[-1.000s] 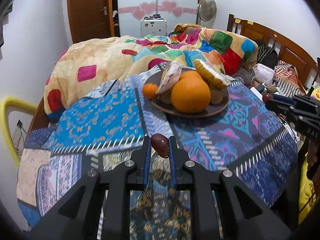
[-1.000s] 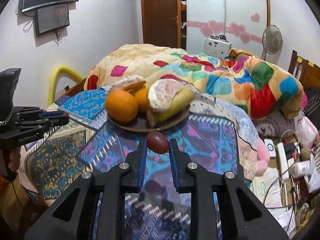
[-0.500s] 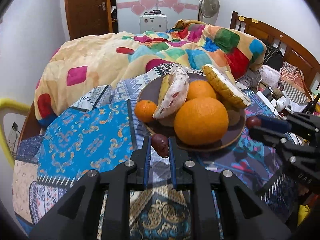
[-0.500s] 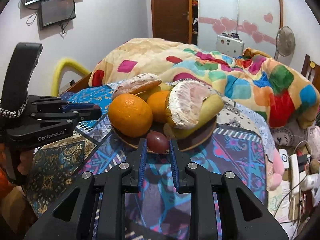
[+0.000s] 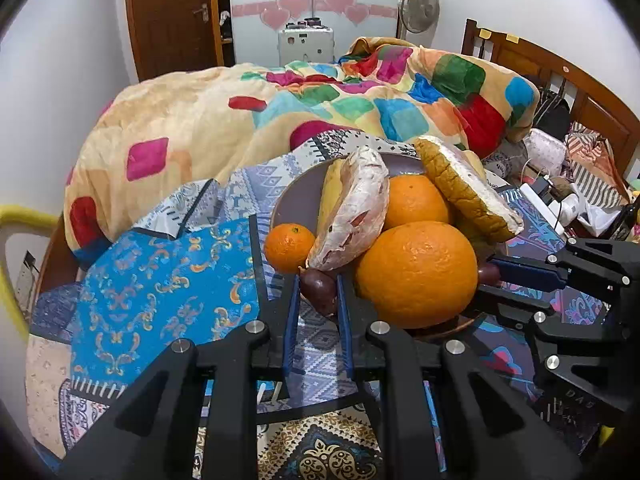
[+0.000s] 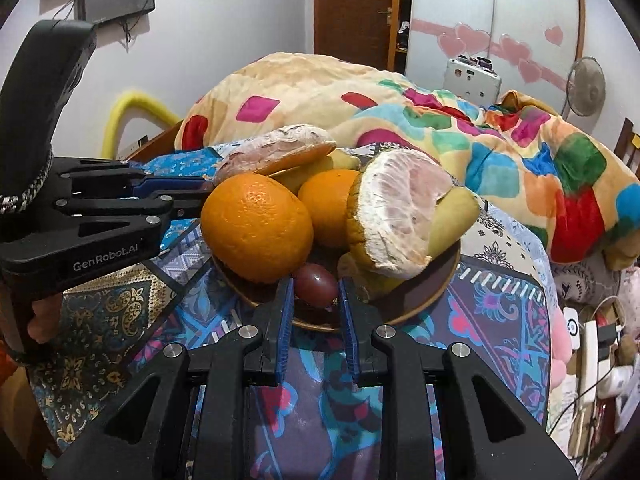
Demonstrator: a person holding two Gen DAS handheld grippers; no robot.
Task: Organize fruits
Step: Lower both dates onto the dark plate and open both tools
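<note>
I am holding a small dark red-brown oval fruit point(image 5: 319, 290) between the jaws of my left gripper point(image 5: 318, 300), pinched narrow on its two sides, with its long axis running roughly forward along the fingers and tilting up. It is sitting at the near rim of the round brown plate point(image 5: 296, 200), just beside the large orange point(image 5: 416, 274). My right gripper point(image 6: 314, 300) is clamping a second dark red rounded fruit point(image 6: 316, 285) between its jaws, just over the plate's near rim and touching the large orange. The plate is resting on the patterned blue cloth-covered surface point(image 5: 160, 288).
</note>
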